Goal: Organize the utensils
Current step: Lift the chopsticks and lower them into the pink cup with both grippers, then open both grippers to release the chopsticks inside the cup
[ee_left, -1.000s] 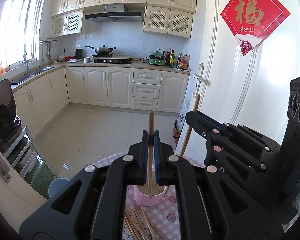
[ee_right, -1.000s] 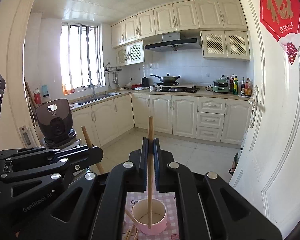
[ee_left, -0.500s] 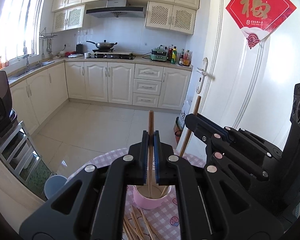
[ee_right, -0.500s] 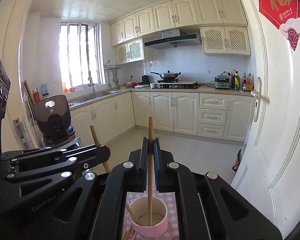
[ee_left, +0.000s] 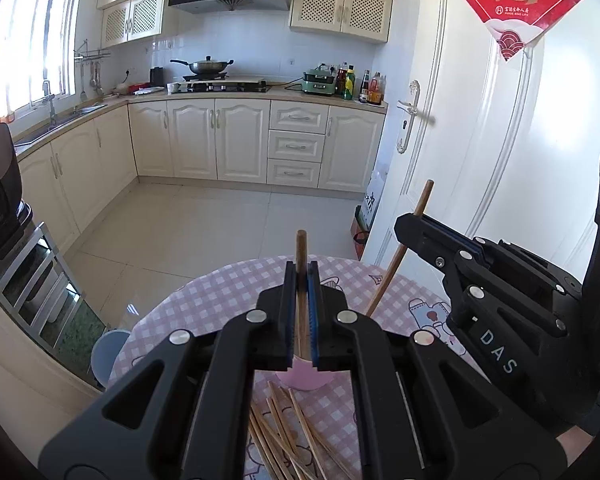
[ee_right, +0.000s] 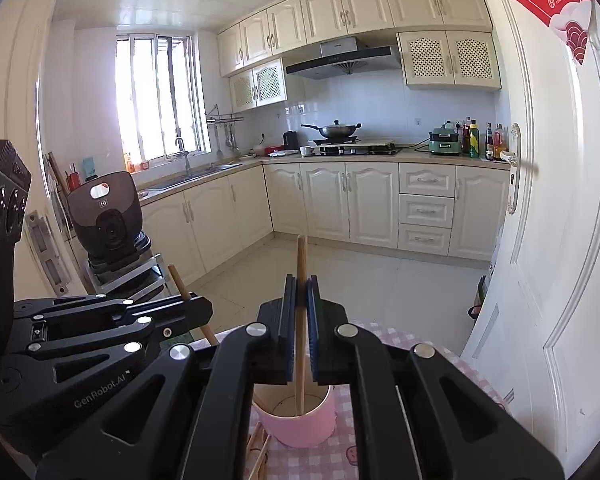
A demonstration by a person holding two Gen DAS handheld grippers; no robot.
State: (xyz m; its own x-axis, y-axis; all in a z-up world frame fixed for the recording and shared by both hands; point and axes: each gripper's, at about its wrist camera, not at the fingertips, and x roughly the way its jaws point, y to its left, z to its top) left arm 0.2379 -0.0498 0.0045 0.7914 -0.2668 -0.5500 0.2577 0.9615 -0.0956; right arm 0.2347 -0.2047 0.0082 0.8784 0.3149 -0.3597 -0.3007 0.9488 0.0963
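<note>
My left gripper [ee_left: 301, 280] is shut on a wooden chopstick [ee_left: 301, 248] held upright above the pink cup [ee_left: 304, 376], which it mostly hides. My right gripper [ee_right: 301, 292] is shut on another chopstick [ee_right: 300, 264] whose lower end stands inside the pink cup [ee_right: 300, 426]. In the left wrist view the right gripper [ee_left: 410, 226] shows at the right with its chopstick [ee_left: 400, 256] slanting down toward the cup. The left gripper [ee_right: 204, 312] shows at the left of the right wrist view. Several loose chopsticks [ee_left: 288, 436] lie on the table in front of the cup.
The round table [ee_left: 204, 300] has a pink checked cloth. A white door [ee_right: 548, 240] stands close on the right. A black appliance on a metal rack [ee_right: 108, 216] is at the left. A pale blue stool [ee_left: 108, 350] sits beside the table.
Both grippers have tilted and moved downward toward the table. More of the tablecloth and loose chopsticks show. The right chopstick reaches deeper into the cup. Both stay shut on their chopsticks.
</note>
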